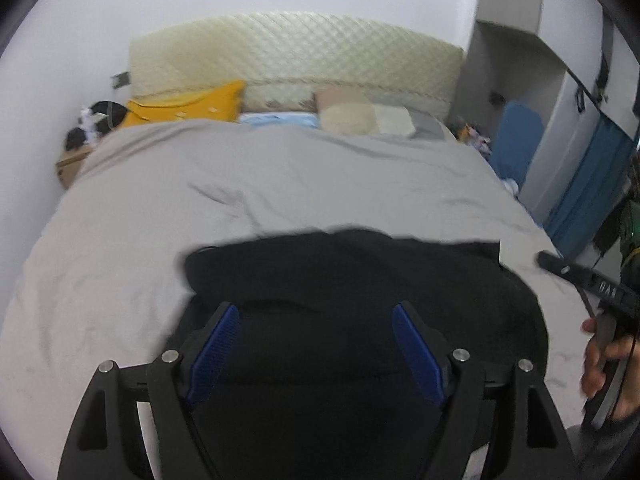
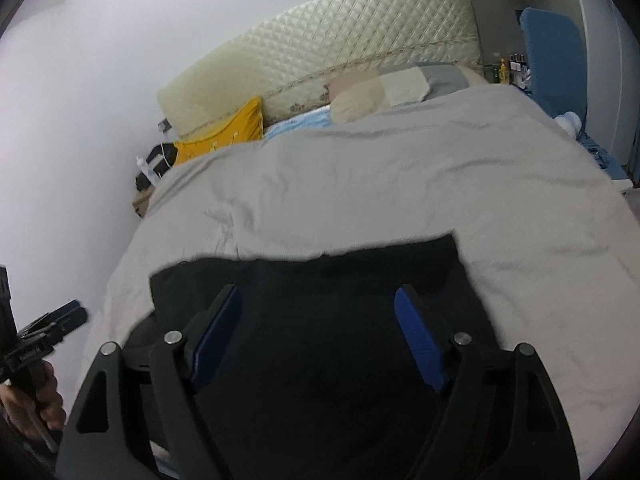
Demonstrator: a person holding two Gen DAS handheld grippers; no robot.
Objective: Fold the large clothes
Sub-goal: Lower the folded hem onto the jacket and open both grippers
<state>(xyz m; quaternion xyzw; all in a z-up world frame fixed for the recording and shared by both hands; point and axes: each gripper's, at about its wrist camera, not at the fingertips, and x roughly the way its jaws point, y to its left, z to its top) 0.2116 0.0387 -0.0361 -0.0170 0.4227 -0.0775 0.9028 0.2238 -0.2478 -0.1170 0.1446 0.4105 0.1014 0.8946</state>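
A black garment (image 1: pixel 360 276) lies folded on the grey bed cover (image 1: pixel 200 200) at the near end of the bed; it also shows in the right wrist view (image 2: pixel 320 280). My left gripper (image 1: pixel 316 312) is open above the garment, its blue pads (image 1: pixel 218 344) spread wide, holding nothing. My right gripper (image 2: pixel 318 296) is open too, above the same garment, blue pads (image 2: pixel 416 336) apart and empty. The right gripper also shows at the right edge of the left wrist view (image 1: pixel 548 260), and the left gripper at the left edge of the right wrist view (image 2: pixel 76 312).
A quilted cream headboard (image 1: pixel 296 48) stands at the far end, with a yellow pillow (image 1: pixel 188 104), beige pillows (image 1: pixel 360 114) and a light blue cloth (image 1: pixel 280 120). A grey wardrobe (image 1: pixel 520 80) with blue items stands right. A cardboard box (image 1: pixel 70 162) sits left of the bed.
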